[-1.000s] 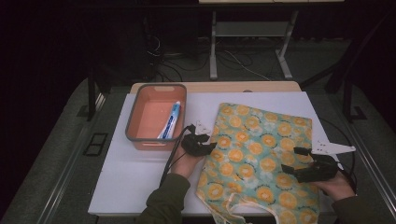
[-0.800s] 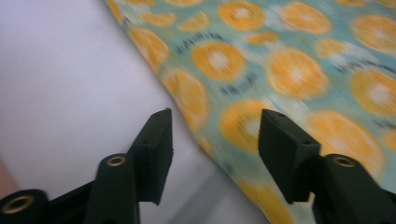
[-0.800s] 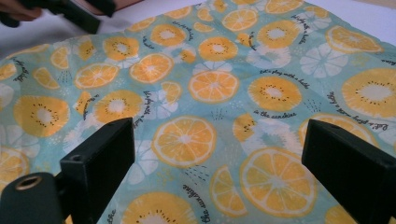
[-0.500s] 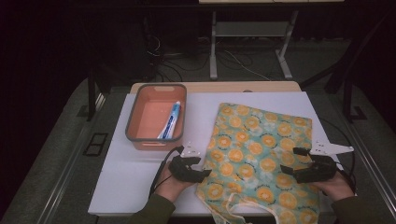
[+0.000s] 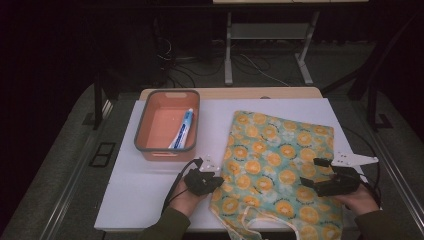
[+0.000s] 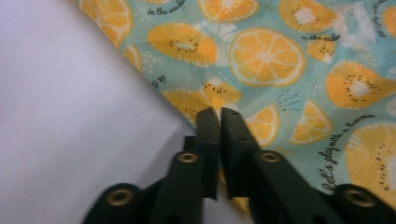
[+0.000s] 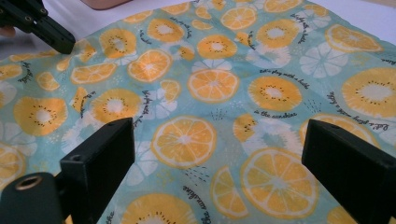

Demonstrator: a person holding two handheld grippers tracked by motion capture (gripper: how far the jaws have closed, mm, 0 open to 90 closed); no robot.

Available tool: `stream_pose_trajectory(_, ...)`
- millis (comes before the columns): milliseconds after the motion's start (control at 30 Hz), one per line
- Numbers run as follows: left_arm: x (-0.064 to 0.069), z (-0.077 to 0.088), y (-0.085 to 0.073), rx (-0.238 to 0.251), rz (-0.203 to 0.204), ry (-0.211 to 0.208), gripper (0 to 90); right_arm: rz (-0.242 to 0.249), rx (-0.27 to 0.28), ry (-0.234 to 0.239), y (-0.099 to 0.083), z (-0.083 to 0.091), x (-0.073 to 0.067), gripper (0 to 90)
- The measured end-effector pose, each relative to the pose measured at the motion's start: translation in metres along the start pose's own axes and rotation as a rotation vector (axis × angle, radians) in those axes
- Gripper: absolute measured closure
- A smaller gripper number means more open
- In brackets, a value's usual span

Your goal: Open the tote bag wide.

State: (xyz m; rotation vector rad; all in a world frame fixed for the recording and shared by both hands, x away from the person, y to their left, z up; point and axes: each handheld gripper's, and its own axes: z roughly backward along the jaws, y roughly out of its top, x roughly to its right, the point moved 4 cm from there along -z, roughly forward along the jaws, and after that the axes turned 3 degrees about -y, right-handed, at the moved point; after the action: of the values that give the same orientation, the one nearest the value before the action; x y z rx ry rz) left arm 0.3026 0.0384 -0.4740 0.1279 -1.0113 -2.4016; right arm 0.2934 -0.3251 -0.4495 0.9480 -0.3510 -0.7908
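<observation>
Nearest the tabletop's front edge, a fruit-print cloth bag [image 5: 280,165] lies flat on the white tabletop [image 5: 145,185], its handles [image 5: 250,225] reaching that edge. It covers the right half of the surface, running from the front edge towards the far right corner.

Left gripper [image 5: 216,181]: positioned at the bag's left edge, close to the front of the tabletop. Its jaws have just been closing and now stand together, pinching the hem of the bag [image 6: 280,60] between them, as the left gripper view [image 6: 215,114] shows.

Right gripper [image 5: 312,172]: over the right portion of the bag, near the tabletop's right edge. Jaws stand wide apart with printed cloth [image 7: 215,84] visible between them; whether the tips touch the fabric cannot be told. The left gripper [image 7: 65,44] appears at the top left corner of this view, on the bag's edge.

Farther back, towards the far left corner, an orange bin [image 5: 150,150] with a grey rim stands clear of the bag. A toothpaste tube [image 5: 184,127] lies inside it along the right wall.
</observation>
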Motion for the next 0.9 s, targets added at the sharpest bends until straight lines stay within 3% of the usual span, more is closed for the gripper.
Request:
stream_pose_trajectory(67, 0.000, 0.000, 0.005, 0.008, -0.018, 0.011, 89.3, -0.001, 0.000, -0.001, 0.000, 0.000, 0.000, 9.3)
stream_pose_trajectory(200, -0.005, 0.001, 0.014, 0.032, -0.015, 0.028, 89.4, -0.001, 0.000, -0.002, 0.000, 0.000, 0.000, 9.4)
stream_pose_trajectory(267, -0.012, 0.000, 0.022, 0.052, -0.002, 0.049, 89.5, -0.001, -0.003, 0.000, 0.000, 0.000, 0.000, 9.3)
stream_pose_trajectory(333, -0.020, -0.003, 0.030, 0.044, -0.020, 0.097, 89.5, 0.003, -0.004, 0.000, 0.000, -0.001, 0.000, 9.3)
stream_pose_trajectory(433, -0.037, -0.012, 0.049, 0.078, 0.014, 0.132, 89.5, 0.001, -0.003, -0.001, 0.000, -0.001, 0.000, 9.4)
stream_pose_trajectory(633, -0.051, -0.028, 0.073, 0.110, 0.042, 0.160, 89.5, 0.000, -0.002, 0.002, 0.000, -0.001, 0.001, 9.3)
stream_pose_trajectory(767, -0.055, -0.038, 0.078, 0.119, 0.069, 0.159, 88.4, 0.002, 0.000, 0.003, 0.000, 0.000, 0.001, 9.3)
stream_pose_trajectory(833, -0.055, -0.037, 0.077, 0.109, 0.071, 0.161, 74.2, -0.001, 0.003, 0.005, 0.000, 0.001, 0.001, 9.3)
stream_pose_trajectory(900, -0.051, -0.030, 0.074, 0.115, 0.070, 0.158, 70.0, 0.000, 0.002, 0.005, 0.000, 0.001, 0.001, 9.4)
